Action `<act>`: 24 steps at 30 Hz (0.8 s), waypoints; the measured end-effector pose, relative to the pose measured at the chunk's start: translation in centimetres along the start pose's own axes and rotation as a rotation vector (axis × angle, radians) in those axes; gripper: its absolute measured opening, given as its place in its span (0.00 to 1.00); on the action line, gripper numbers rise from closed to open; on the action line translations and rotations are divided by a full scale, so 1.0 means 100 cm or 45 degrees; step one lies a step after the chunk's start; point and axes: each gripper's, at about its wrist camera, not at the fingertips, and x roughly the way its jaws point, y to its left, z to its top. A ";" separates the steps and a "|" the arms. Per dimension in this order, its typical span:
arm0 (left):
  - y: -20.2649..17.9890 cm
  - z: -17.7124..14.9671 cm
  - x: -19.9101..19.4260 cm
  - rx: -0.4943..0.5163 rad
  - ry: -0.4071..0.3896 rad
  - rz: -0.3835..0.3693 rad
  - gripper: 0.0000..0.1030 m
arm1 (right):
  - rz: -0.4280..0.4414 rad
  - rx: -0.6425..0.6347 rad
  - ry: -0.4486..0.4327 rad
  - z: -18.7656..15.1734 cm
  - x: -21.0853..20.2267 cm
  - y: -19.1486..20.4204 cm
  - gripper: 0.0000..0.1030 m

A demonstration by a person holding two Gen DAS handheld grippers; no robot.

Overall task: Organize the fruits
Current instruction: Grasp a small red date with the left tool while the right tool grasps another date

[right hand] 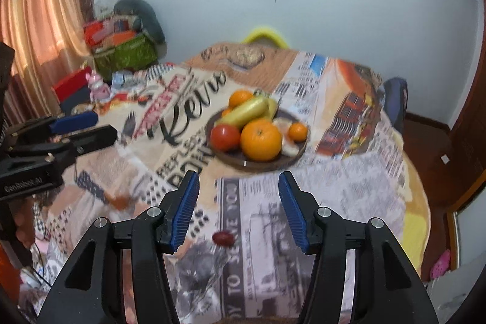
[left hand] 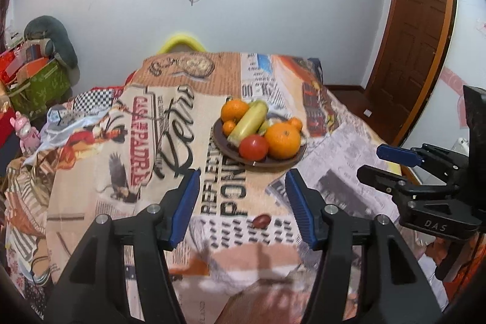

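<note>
On the tablecloth (left hand: 145, 141), "CASA DEL PADRE", right hand-held gripper (left hand: 391, 163) marked "DAS"

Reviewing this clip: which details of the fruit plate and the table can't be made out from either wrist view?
- Plate: its far part is hidden by the piled fruit, in both views.
- Pale pieces behind the big orange: blurred in the right wrist view, mostly covered in the left; kind unclear.
- Small dark red item lying on the tablecloth: too small to name.
- Table's near edge: covered by both grippers' fingers.
</note>
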 end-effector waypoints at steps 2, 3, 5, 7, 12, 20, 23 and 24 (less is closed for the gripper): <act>0.004 -0.008 0.006 -0.001 0.033 0.005 0.57 | 0.008 0.001 0.046 -0.008 0.009 0.003 0.49; 0.006 -0.013 0.010 -0.004 0.053 0.009 0.57 | 0.024 0.007 0.071 -0.013 0.014 0.004 0.49; 0.009 -0.020 0.016 -0.014 0.083 0.008 0.57 | 0.040 0.025 0.122 -0.021 0.025 0.004 0.49; 0.012 -0.027 0.022 -0.022 0.112 0.005 0.57 | 0.053 0.038 0.173 -0.029 0.038 0.004 0.49; 0.013 -0.040 0.038 -0.029 0.165 -0.013 0.57 | 0.100 0.073 0.278 -0.048 0.061 0.004 0.49; 0.007 -0.051 0.063 -0.028 0.241 -0.047 0.55 | 0.144 0.102 0.360 -0.063 0.083 0.001 0.33; 0.003 -0.053 0.073 -0.019 0.270 -0.063 0.53 | 0.146 0.088 0.349 -0.065 0.083 0.002 0.26; 0.001 -0.053 0.076 -0.015 0.278 -0.067 0.52 | 0.152 0.094 0.344 -0.065 0.082 0.001 0.26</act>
